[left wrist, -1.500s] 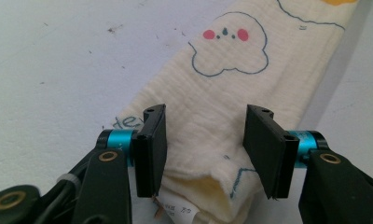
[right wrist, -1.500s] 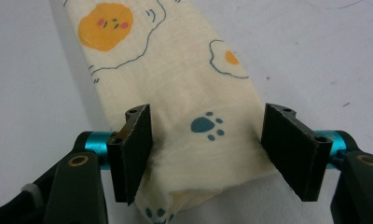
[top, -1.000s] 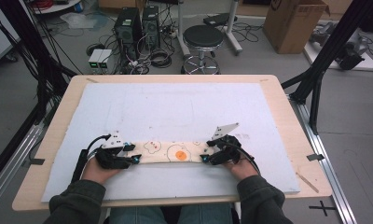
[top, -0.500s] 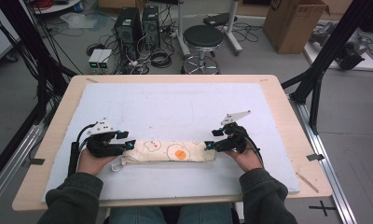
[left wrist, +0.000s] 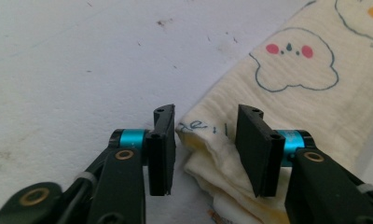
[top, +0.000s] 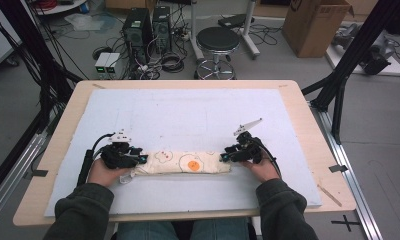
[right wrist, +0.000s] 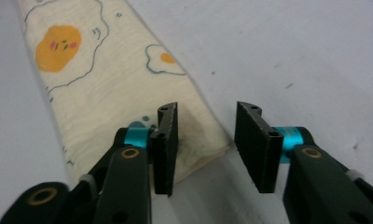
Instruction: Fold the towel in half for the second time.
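**Folded cloth lying between my two grippers**

The cream cloth (top: 180, 163), printed with fried eggs, lies folded into a long narrow strip across the near part of the white mat (top: 188, 115) on the desk (top: 308, 130). My left gripper (top: 138, 159) sits at its left end and my right gripper (top: 227, 156) at its right end.

In the left gripper view, my jaws stand partly apart after just closing in, with the bunched corner of the cloth (left wrist: 212, 144) between them; the pads do not yet press it.

In the right gripper view, my jaws have also just been narrowing. The cloth's end (right wrist: 128, 93) lies under and beside one jaw, with bare mat showing in the gap, so nothing is gripped.
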`<action>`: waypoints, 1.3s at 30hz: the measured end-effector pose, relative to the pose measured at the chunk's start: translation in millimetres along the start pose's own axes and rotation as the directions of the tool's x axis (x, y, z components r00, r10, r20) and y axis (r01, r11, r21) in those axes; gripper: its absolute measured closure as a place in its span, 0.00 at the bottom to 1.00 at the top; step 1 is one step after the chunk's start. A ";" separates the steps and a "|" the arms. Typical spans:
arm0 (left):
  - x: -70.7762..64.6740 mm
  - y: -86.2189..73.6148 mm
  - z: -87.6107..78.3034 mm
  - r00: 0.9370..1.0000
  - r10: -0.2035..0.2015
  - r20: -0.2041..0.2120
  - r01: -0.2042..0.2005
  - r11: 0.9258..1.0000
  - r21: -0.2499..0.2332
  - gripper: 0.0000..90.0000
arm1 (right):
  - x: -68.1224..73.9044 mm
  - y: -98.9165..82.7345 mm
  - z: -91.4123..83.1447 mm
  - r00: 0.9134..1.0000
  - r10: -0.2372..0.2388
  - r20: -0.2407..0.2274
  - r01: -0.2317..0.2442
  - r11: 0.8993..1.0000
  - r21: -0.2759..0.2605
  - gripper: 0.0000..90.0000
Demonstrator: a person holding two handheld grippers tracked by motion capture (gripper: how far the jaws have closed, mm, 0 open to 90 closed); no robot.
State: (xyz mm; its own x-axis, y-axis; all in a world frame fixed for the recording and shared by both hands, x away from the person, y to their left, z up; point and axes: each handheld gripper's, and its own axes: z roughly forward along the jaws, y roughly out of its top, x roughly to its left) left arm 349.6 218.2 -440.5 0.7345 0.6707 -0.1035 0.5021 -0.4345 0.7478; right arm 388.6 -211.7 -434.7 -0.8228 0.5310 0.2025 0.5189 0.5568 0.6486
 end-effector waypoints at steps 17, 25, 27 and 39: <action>2.5 6.1 -0.2 1.000 -0.004 -0.015 0.003 0.998 -0.065 0.92 | -0.4 16.0 -11.3 0.999 -0.050 0.002 0.050 0.999 0.016 0.93; 8.5 26.5 7.6 0.998 -0.016 -0.054 0.010 0.993 -0.115 0.92 | -14.5 28.4 -16.8 0.997 -0.048 0.061 0.048 0.999 0.011 0.93; 12.0 31.6 11.9 0.998 -0.019 -0.060 0.012 0.993 -0.119 0.92 | -19.4 31.4 -18.9 0.996 -0.041 0.085 0.041 0.999 -0.003 0.93; 27.4 34.7 33.9 0.994 -0.062 -0.088 0.054 0.994 -0.090 0.89 | -43.8 32.7 -3.1 0.992 0.011 0.123 -0.008 1.000 -0.026 0.90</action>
State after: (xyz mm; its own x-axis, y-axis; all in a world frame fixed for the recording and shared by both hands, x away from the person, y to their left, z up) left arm 402.6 201.1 -439.7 0.6590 0.7466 -0.0914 0.4978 -0.3418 0.7971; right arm 440.8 -218.7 -420.1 -0.7821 0.6118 0.1181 0.5196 0.5358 0.6655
